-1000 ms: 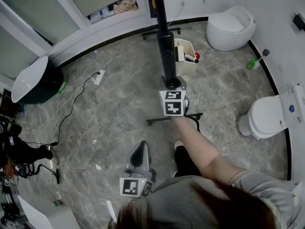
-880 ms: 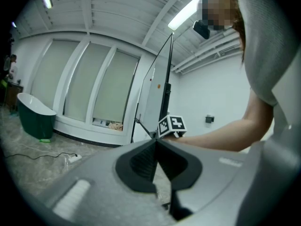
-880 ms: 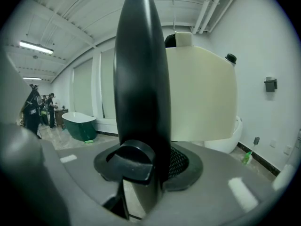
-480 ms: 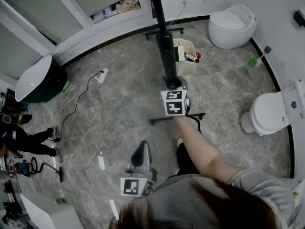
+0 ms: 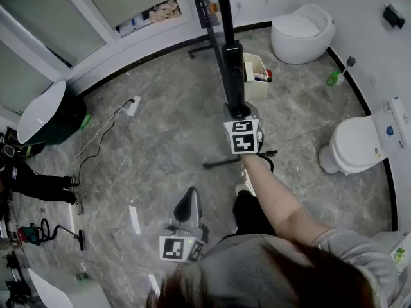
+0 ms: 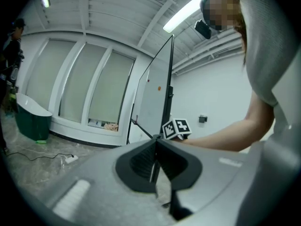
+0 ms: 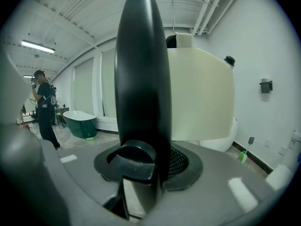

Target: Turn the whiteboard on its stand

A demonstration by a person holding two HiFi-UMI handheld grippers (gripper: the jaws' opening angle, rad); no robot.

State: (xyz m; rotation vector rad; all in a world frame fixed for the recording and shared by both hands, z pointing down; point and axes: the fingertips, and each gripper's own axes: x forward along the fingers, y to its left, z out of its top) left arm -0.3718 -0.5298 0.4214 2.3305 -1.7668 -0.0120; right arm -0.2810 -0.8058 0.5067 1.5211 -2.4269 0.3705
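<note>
Whiteboard (image 5: 232,72) stands edge-on before you, your right hand-held gripper (image 5: 239,113) clamped on its black edge and your left hand-held gripper (image 5: 186,205) held low, closed on nothing.

whiteboard (image 5: 232,76): 1
tongs (image 5: 239,114) (image 5: 187,197): 2
toilets (image 5: 352,147) (image 5: 302,32): 2
bathtub (image 5: 48,114): 1
bin (image 5: 255,77): 1
power strip (image 5: 133,104): 1
</note>
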